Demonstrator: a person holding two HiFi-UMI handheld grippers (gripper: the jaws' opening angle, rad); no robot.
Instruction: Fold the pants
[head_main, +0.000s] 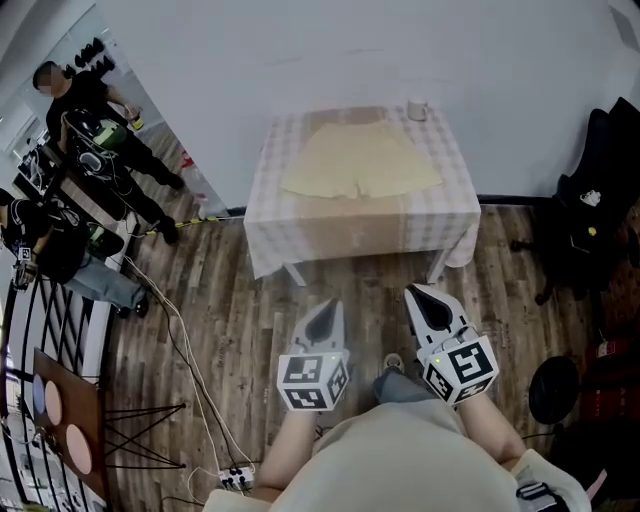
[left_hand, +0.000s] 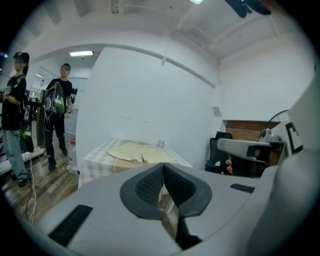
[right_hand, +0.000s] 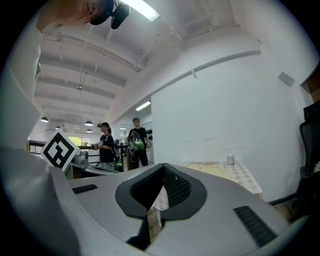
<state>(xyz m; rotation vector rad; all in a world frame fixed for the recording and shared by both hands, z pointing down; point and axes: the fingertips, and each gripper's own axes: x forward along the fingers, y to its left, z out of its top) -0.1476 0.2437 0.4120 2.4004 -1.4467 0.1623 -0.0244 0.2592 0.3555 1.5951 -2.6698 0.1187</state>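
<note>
Pale yellow pants (head_main: 358, 163) lie flat on a small table covered with a checked cloth (head_main: 360, 225), against the white wall. My two grippers hang side by side over the wooden floor, short of the table's near edge and touching nothing. The left gripper (head_main: 325, 310) is shut and empty, its tip pointing at the table. Level with it, the right gripper (head_main: 420, 293) is also shut and empty. In the left gripper view the pants (left_hand: 132, 150) show beyond the closed jaws of the left gripper (left_hand: 163, 167). In the right gripper view the right gripper (right_hand: 163, 170) has its pads meeting at the tip.
A white cup (head_main: 417, 109) stands at the table's back right corner. A black office chair (head_main: 600, 200) is to the right, with a round black base (head_main: 553, 390) nearer me. Cables (head_main: 190, 370) run over the floor at left to a power strip (head_main: 235, 480). People (head_main: 90, 110) stand far left.
</note>
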